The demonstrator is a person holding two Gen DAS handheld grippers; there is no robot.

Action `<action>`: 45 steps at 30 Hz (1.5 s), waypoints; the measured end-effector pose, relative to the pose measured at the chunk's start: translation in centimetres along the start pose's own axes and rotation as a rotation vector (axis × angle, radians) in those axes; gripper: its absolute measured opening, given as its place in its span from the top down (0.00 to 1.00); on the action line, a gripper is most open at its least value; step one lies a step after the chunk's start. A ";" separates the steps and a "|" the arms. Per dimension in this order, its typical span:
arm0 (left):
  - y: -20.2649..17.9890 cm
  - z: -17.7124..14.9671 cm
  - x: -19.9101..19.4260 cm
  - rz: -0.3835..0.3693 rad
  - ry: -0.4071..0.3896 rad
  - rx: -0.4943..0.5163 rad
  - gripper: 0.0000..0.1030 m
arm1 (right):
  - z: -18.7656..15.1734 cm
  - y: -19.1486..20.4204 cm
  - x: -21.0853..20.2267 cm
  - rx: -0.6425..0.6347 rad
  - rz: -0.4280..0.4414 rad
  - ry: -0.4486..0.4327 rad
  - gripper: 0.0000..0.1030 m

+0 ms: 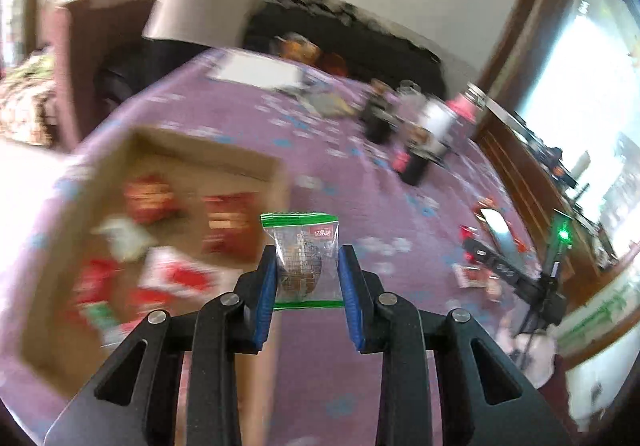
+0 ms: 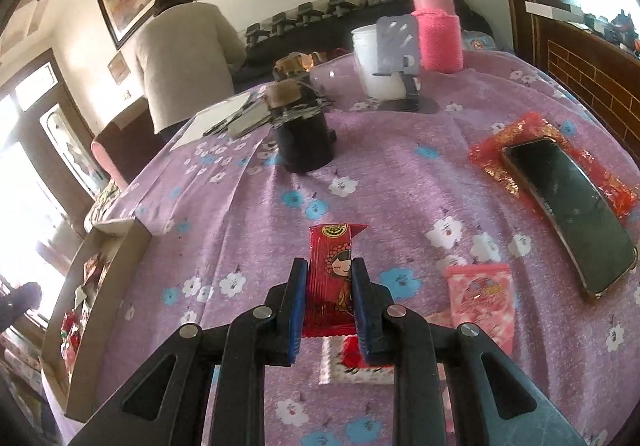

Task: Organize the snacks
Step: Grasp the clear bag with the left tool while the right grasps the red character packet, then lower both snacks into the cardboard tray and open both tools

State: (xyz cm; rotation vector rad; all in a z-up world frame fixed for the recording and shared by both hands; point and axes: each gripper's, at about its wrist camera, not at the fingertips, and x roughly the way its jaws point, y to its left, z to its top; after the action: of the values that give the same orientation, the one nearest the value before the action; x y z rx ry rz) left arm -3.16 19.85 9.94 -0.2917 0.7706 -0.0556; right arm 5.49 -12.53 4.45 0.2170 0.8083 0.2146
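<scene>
My left gripper [image 1: 307, 266] is shut on a clear snack packet with green edges [image 1: 306, 246], held above the purple flowered cloth beside the right wall of a cardboard box [image 1: 276, 182]. Several red and white snack packs [image 1: 152, 198] lie blurred inside that box. My right gripper [image 2: 330, 274] is shut on a red snack packet with a cartoon girl [image 2: 331, 270], lifted over the cloth. A pink snack packet [image 2: 482, 300] lies to its right, and another red and white pack [image 2: 352, 362] lies under the jaws. The same box [image 2: 100, 286] shows at the left edge of the right wrist view.
A phone [image 2: 572, 214] rests on red wrapping [image 2: 512, 134] at the right. A black jar [image 2: 306, 142], a white cup [image 2: 376, 62], a phone stand [image 2: 400, 46] and a pink flask [image 2: 438, 30] stand farther back. A person in a beige top [image 2: 184, 62] stands behind the table.
</scene>
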 end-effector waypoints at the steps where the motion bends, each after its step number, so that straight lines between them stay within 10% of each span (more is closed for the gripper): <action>1: 1.4 -0.3 -1.0 0.028 -0.016 -0.016 0.73 | -0.1 0.3 0.0 -0.009 0.000 0.002 0.78; 10: 11.7 -3.6 -3.7 0.162 -0.011 -0.177 0.73 | -1.8 7.3 -1.6 -0.153 0.062 0.010 0.78; 19: 13.5 -5.6 -1.2 0.152 0.084 -0.207 0.73 | -5.4 22.5 -3.2 -0.399 0.307 0.114 0.79; 25: 13.5 -5.6 0.4 0.233 0.124 -0.152 0.73 | -7.6 29.7 0.4 -0.488 0.324 0.221 0.79; 33: 13.8 -5.9 -3.3 0.196 0.022 -0.183 0.69 | -10.0 33.0 4.9 -0.551 0.220 0.311 0.79; 35: 14.0 -5.9 -4.4 0.194 -0.013 -0.204 0.55 | -10.3 33.3 5.3 -0.563 0.208 0.313 0.78; 45: 13.2 -5.7 -7.6 0.164 -0.120 -0.235 0.51 | -8.7 31.8 1.3 -0.540 0.224 0.158 0.59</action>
State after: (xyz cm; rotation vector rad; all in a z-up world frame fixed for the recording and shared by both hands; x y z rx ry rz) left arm -13.31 32.29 7.53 -0.4493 0.6794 0.2068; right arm -3.43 19.14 6.40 -0.2235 0.8528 0.6559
